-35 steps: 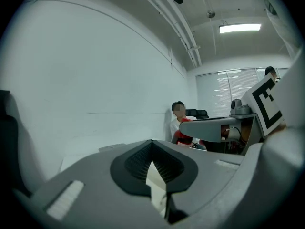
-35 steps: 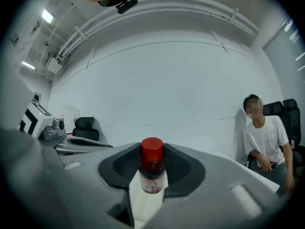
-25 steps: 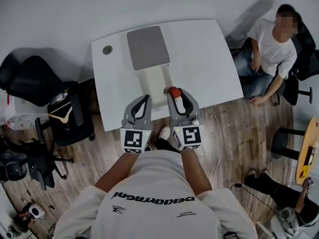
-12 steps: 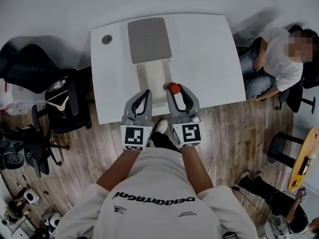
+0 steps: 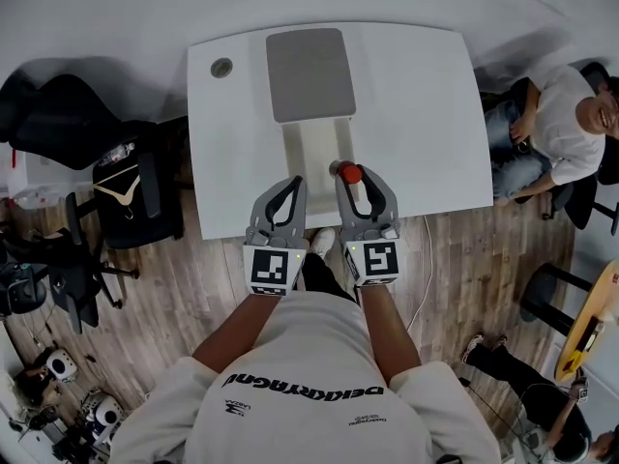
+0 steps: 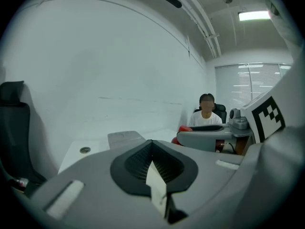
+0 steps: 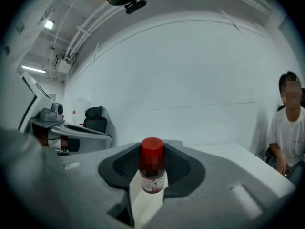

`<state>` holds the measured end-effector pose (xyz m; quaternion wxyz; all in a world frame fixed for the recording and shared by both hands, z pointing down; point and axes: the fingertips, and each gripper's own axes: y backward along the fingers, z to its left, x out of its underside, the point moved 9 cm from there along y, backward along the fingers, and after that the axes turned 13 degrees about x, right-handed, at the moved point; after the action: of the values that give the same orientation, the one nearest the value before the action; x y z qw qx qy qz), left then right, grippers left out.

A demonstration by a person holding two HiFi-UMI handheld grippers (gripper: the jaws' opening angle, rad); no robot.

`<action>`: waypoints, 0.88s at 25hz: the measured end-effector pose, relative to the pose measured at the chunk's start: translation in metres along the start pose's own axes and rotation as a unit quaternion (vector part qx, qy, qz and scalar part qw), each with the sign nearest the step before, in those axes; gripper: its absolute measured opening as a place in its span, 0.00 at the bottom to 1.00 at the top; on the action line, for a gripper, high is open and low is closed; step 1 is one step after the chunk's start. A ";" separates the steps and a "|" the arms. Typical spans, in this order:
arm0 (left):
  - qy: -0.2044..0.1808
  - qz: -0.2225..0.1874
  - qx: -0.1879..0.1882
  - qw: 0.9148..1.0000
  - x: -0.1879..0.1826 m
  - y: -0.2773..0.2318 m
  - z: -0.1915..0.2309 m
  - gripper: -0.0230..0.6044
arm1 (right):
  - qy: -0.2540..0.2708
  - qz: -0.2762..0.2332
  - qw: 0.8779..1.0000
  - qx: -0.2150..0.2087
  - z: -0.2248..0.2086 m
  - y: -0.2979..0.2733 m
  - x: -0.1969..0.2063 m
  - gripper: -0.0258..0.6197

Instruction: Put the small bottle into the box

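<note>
Holding red-capped small bottle point(image 7: 152, 170) clamped in R gripper point(image 5: 360, 184), by lower-right corner of open white box point(image 5: 291, 148), frame centre. L gripper point(image 6: 153, 144) jaws together, empty. Next, prob.: lower inside, release.

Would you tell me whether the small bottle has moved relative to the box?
No: the small bottle, in the right gripper, stays at the box's near right corner; any height change cannot be judged from above.

The head camera looks steeply down over the person's shoulders onto the table point(image 5: 416, 114), left gripper point(image 5: 294, 181) and right gripper point(image 5: 357, 174). Each gripper camera rides close behind its own jaws, facing almost level across that table. Both catch the seated person point(image 6: 207, 117).
</note>
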<state>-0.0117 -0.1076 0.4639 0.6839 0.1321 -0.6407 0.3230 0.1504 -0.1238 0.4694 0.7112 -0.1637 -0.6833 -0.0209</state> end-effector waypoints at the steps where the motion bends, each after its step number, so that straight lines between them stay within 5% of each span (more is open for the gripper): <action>1: 0.003 0.001 0.001 1.000 0.001 0.000 0.001 0.04 | 0.001 0.002 1.000 -0.001 0.000 -0.003 0.002 0.25; 22: 0.012 0.031 0.015 0.999 0.024 -0.004 0.019 0.04 | 0.001 0.047 0.999 -0.006 0.026 -0.057 0.063 0.25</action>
<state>-0.0256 -0.1154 0.4909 0.6794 0.1187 -0.6312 0.3549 0.1153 -0.1588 0.5425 0.7113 -0.1999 -0.6738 0.0083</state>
